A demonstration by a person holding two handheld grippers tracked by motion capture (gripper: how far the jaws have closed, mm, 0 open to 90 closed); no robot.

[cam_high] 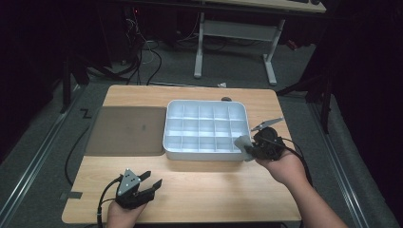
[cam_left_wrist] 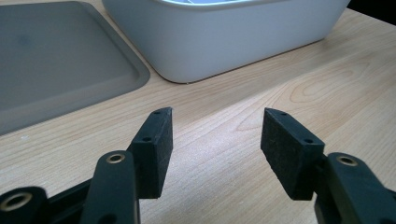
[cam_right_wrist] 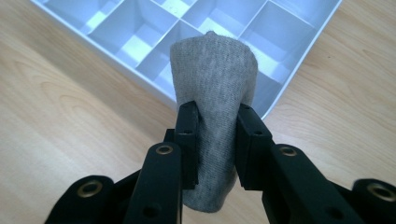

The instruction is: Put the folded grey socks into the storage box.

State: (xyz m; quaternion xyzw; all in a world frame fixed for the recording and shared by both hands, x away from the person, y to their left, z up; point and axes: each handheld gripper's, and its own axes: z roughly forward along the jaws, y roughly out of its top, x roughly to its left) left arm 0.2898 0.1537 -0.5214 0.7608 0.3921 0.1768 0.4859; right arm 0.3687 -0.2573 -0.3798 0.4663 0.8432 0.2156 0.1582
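Wooden table (cam_high: 199,185) is bearing the tray (cam_high: 172,151); right gripper (cam_right_wrist: 217,123) is clamping a soft, light sock (cam_right_wrist: 215,84) mid-roll, left gripper (cam_left_wrist: 215,135) is gaping empty.

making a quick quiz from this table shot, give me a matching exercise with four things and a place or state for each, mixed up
Things
1. grey rolled cloth
2. white divider box
3. grey flat tray
4. left tongs

Places or states
A. open over bare wood, nothing between the jaws
B. lying flat to the left of the box
C. clamped in the right tongs at the box's near right corner
D. in the middle of the table, its compartments empty as far as they can be seen

Pairs: 1-C, 2-D, 3-B, 4-A
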